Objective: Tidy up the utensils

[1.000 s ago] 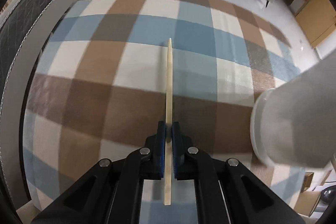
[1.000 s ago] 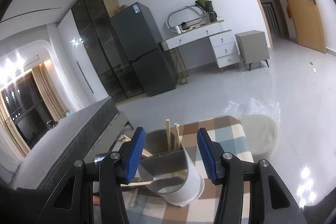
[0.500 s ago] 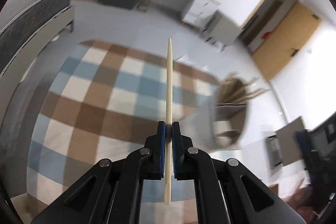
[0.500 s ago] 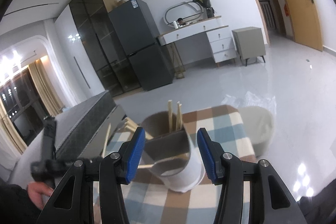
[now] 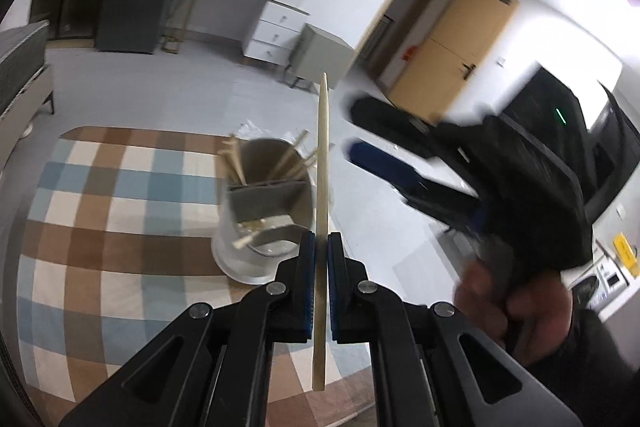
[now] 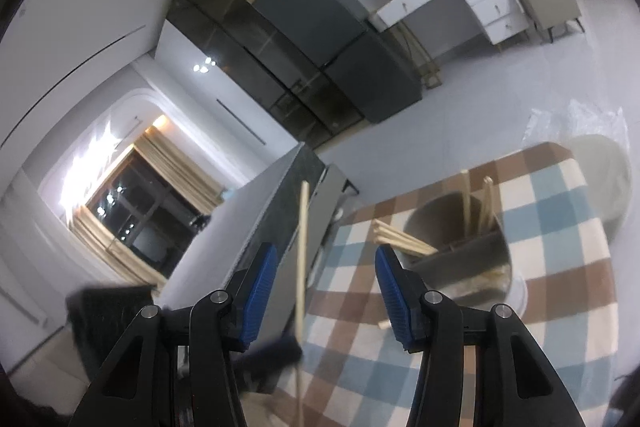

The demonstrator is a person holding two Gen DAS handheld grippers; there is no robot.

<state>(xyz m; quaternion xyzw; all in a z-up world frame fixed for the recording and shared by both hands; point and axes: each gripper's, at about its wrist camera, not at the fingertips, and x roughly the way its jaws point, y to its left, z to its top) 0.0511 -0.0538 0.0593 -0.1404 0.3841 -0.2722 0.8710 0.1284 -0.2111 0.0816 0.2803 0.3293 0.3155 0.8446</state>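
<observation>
My left gripper is shut on a single wooden chopstick that stands upright above the checkered table. A white divided utensil holder with several chopsticks in its far compartment stands just behind and left of it. My right gripper is open and empty; in the left wrist view it hovers at the right, blurred. In the right wrist view the held chopstick rises between the fingers, and the holder is to the right.
The round table carries a brown, blue and cream checkered cloth. A grey stool with clear plastic stands beyond the table. A bed edge lies to the left, with a fridge and a dresser behind.
My left gripper has lifted and tilted up with the chopstick, bringing the holder and the right gripper into view. My right gripper has rolled and shifted left of the holder.
</observation>
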